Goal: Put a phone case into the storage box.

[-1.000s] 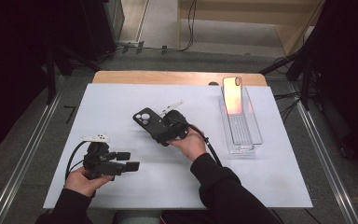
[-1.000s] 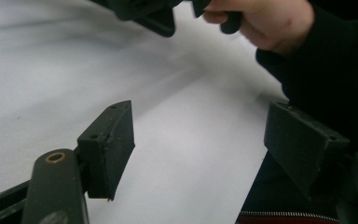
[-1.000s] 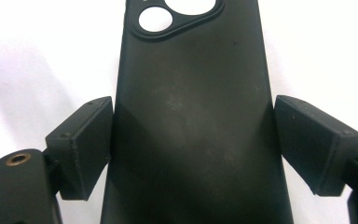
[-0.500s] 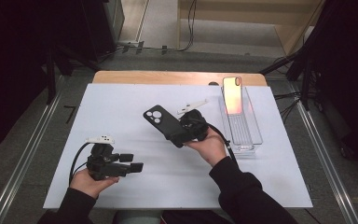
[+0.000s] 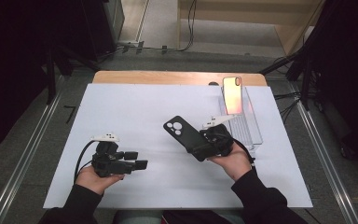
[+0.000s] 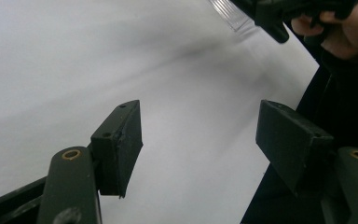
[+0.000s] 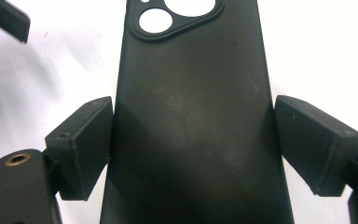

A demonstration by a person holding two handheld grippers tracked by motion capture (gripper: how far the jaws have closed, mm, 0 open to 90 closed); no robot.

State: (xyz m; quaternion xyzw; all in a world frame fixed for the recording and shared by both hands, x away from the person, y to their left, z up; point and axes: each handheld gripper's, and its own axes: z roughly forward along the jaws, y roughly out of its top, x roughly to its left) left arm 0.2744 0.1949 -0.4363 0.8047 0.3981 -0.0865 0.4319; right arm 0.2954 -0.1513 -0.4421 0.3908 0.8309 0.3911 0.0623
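A black phone case [image 5: 182, 133] with round camera cut-outs is held off the white mat, its camera end pointing up-left. My right gripper [image 5: 199, 150] is shut on its lower part; in the right gripper view the case [image 7: 191, 116] runs up between the two pads [image 7: 81, 144]. My left gripper [image 5: 136, 159] rests at the front left of the mat, pointing right. Its jaws have just been closing a little and still stand wide, with only bare mat between them in the left gripper view [image 6: 200, 140].
A clear plastic tray [image 5: 254, 135] stands at the right of the white mat [image 5: 135, 107], and a phone [image 5: 232, 95] with a glowing orange-pink screen leans in its far end. A wooden table edge [image 5: 168, 77] runs behind the mat.
My right hand has carried the black case to the right, closer to the clear tray. The left hand has stayed in place.
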